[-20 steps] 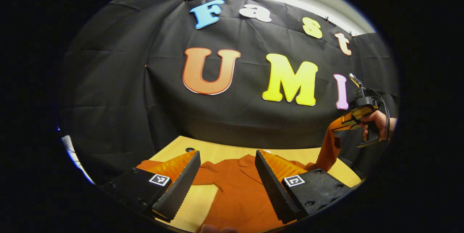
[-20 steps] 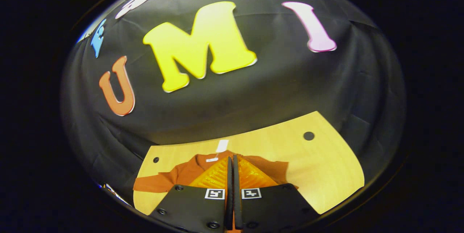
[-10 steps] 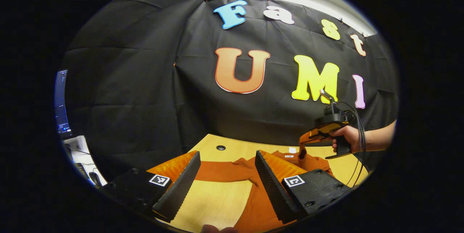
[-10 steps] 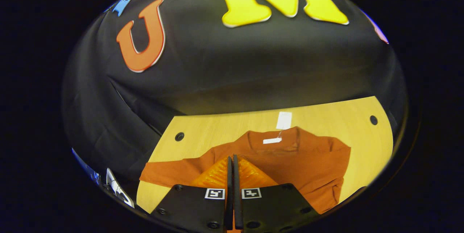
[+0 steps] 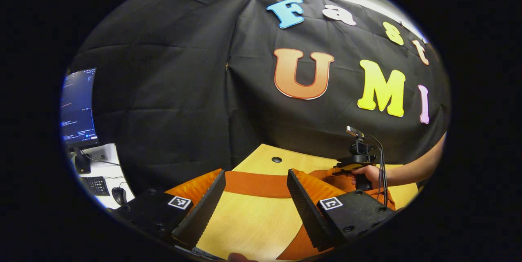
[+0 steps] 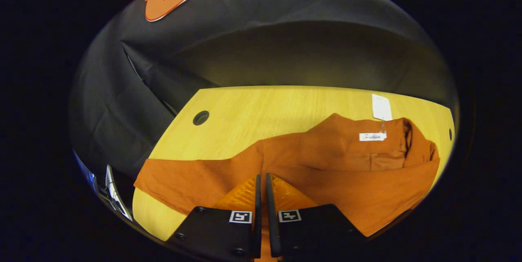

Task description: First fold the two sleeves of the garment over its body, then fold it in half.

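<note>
An orange garment (image 6: pixel 334 160) lies flat on the wooden table (image 6: pixel 265 111), collar and white label (image 6: pixel 372 136) towards the far edge. Its one sleeve (image 6: pixel 183 180) stretches out to the left. My right gripper (image 6: pixel 262 175) is low over the body, fingers nearly together with a thin fold of the other sleeve between them. In the left gripper view the right gripper (image 5: pixel 346 168) and the hand holding it rest down on the cloth. My left gripper (image 5: pixel 256 172) hangs open above the table, the outstretched sleeve (image 5: pixel 253 183) lying across beyond its fingertips.
A white paper tag (image 6: pixel 382 107) lies on the table past the collar. Cable holes (image 6: pixel 201 117) (image 5: pixel 277 159) sit in the table's far corners. Off the table's left side stand a monitor (image 5: pixel 77 107), keyboard (image 5: pixel 96 184) and mouse (image 5: pixel 118 194).
My right gripper has come down from high on the right, carrying the sleeve across onto the garment's body. My left gripper has swung left, still open.
</note>
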Action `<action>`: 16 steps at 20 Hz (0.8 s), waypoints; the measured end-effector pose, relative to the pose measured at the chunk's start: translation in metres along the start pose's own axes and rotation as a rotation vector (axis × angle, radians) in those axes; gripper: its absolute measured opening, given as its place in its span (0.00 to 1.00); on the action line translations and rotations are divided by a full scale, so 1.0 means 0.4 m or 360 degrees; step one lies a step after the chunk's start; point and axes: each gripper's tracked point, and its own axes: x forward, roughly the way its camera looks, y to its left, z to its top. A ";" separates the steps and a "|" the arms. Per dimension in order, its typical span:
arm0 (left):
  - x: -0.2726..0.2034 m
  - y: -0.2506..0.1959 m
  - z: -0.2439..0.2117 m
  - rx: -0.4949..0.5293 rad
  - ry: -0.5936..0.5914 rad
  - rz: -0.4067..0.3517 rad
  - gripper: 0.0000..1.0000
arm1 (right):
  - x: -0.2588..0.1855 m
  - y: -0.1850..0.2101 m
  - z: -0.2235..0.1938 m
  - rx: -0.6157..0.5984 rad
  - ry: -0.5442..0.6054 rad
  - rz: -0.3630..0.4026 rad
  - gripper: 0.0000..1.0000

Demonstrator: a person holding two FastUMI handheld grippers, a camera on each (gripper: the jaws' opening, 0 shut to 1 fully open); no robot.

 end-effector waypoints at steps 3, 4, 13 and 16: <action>0.026 0.015 0.011 0.0003 -0.0023 -0.0005 0.98 | -0.025 0.036 0.019 -0.0020 -0.0041 0.0057 0.42; 0.043 0.020 0.012 0.0007 -0.0029 -0.0012 0.98 | -0.063 0.034 0.027 -0.0031 -0.0044 0.0059 0.51; 0.355 0.180 -0.087 -0.0306 0.0106 -0.0126 0.98 | -0.604 0.050 -0.032 -0.0128 -0.0235 0.0297 0.70; 0.474 0.226 -0.186 -0.0438 0.0292 -0.0202 0.98 | -0.777 -0.027 -0.097 -0.0119 -0.0272 0.0247 0.70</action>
